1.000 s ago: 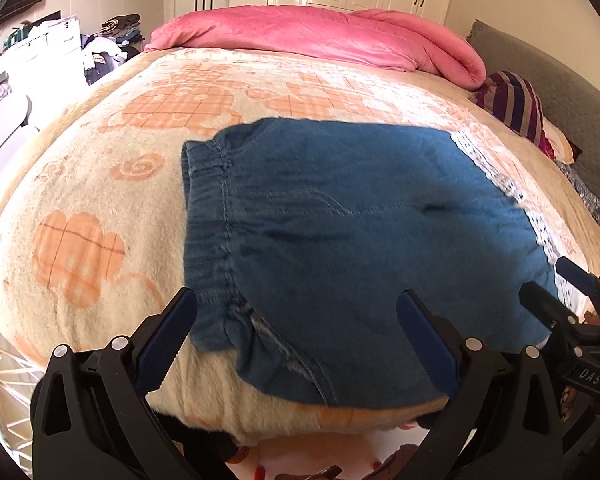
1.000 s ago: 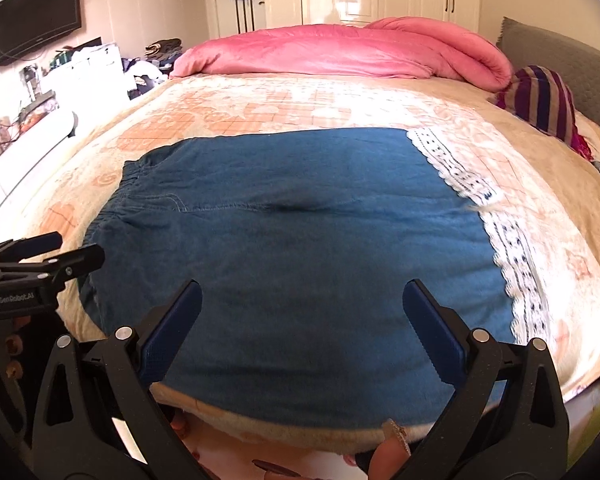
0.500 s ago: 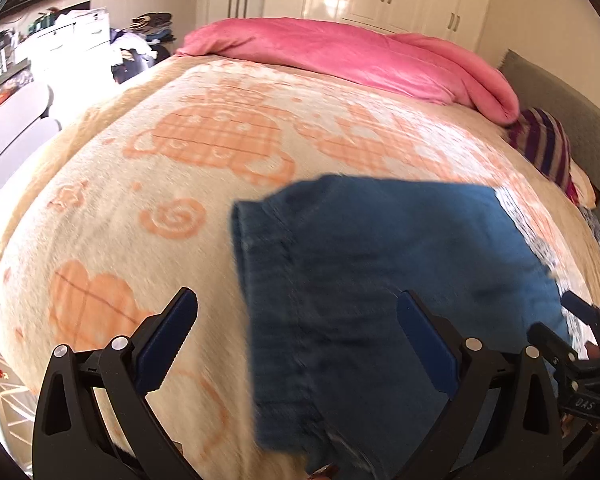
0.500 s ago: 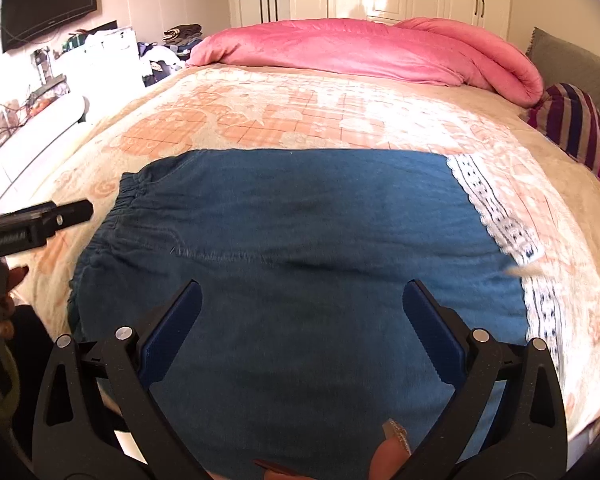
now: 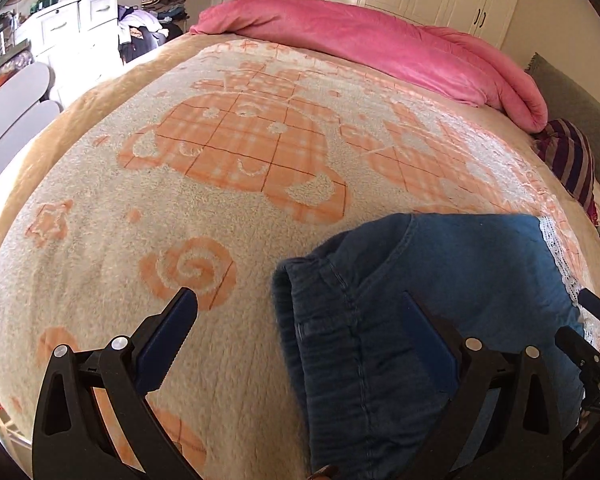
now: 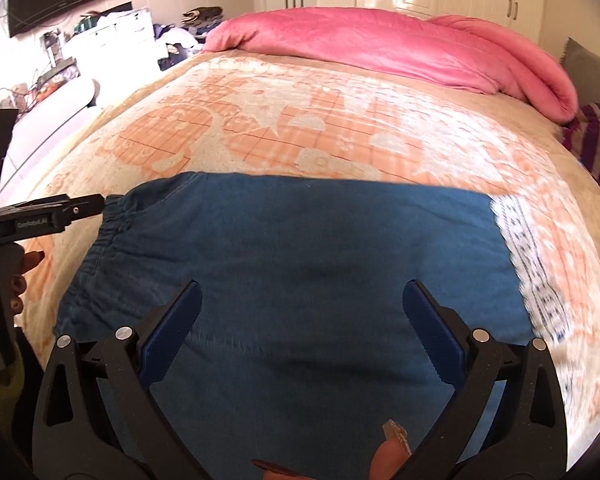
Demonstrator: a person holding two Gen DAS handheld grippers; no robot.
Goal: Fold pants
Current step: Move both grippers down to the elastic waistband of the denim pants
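Pants (image 6: 300, 264) lie flat on bed (image 5: 228, 152), approx. halved, further folds outstanding; left tongs (image 5: 296, 340) & right tongs (image 6: 300, 320) both apart, gripping nothing.

Bright daylight from the left (fisheye-bent edges, slight blur)

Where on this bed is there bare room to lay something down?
The blanket lies bare between the jeans and the pink duvet, and left of the waistband. The striped pillow crowds the right; the near edge holds jeans and both claws.
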